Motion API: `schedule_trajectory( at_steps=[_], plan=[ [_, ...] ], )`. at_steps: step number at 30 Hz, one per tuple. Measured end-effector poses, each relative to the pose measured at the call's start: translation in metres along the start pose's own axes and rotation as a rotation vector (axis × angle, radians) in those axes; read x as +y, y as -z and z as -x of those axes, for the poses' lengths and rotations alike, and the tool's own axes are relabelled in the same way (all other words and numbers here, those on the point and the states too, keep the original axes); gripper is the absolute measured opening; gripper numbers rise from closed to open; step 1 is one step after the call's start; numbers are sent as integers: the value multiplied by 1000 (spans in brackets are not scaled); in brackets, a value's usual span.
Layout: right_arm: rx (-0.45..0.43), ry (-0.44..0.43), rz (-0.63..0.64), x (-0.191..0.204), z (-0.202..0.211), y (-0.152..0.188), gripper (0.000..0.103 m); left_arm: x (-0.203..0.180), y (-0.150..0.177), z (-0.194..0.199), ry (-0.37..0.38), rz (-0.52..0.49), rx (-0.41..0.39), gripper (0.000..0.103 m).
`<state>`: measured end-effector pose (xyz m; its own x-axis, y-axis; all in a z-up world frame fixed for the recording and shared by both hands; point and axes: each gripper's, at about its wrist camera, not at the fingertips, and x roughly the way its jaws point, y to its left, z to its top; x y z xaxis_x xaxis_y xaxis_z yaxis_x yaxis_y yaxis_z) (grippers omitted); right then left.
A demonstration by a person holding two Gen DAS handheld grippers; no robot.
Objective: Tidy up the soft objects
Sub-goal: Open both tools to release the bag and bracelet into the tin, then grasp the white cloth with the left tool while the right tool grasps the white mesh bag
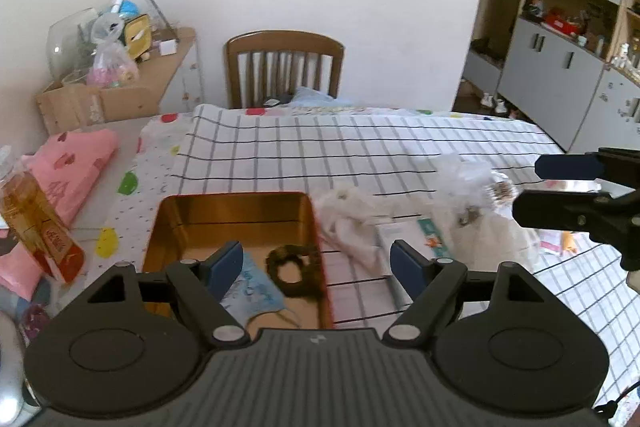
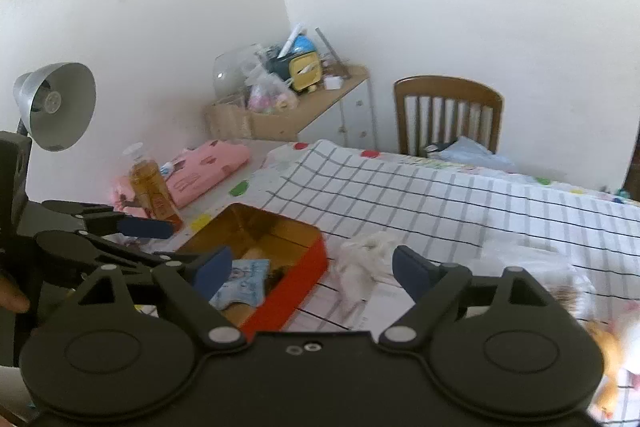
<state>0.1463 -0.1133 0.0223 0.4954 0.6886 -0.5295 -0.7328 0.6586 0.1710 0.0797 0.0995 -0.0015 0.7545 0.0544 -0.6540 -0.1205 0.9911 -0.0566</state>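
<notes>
The bench [image 1: 400,147], covered in a white cloth with a black grid, carried everything, and the landmark here was the open rectangular metal tin with red outer walls and a gold inside [image 1: 236,211], set near the bench's left edge, probably as the collecting box for the soft things. Beyond the tin's left side stood an amber bottle [image 1: 28,211] and a folded pink cloth [image 1: 76,163]. Just right of the tin lay a crumpled white fabric piece [image 1: 352,223], its long axis running away from the tin's near right corner, and farther right a clear bag [image 1: 468,187], blurred. Inside the tin lay a pale blue printed pouch [image 1: 256,291], lengthwise along the near wall, and a dark brown hair scrunchie [image 1: 292,267], flat, ring upward. The left tool [image 1: 320,263] hung released above the tin's near right corner, grasping nothing. The right tool [image 2: 308,271] was likewise released and empty.
</notes>
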Motion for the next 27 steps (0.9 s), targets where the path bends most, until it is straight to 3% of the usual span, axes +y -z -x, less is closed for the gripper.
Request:
schedule_trajectory(
  at_steps=[7, 12, 16, 27],
  plan=[
    [-25, 90, -18, -19, 36, 25, 101, -28, -1, 4, 63, -22, -30, 87],
    [-25, 142, -45, -36, 56, 43, 102, -48, -2, 0, 106, -21, -43, 89],
    [-15, 174, -70, -49, 67, 53, 102, -62, -3, -7, 132, -19, -52, 97],
    [29, 244, -124, -91, 69, 76, 102, -99, -7, -49, 115, -44, -23, 101]
  ],
)
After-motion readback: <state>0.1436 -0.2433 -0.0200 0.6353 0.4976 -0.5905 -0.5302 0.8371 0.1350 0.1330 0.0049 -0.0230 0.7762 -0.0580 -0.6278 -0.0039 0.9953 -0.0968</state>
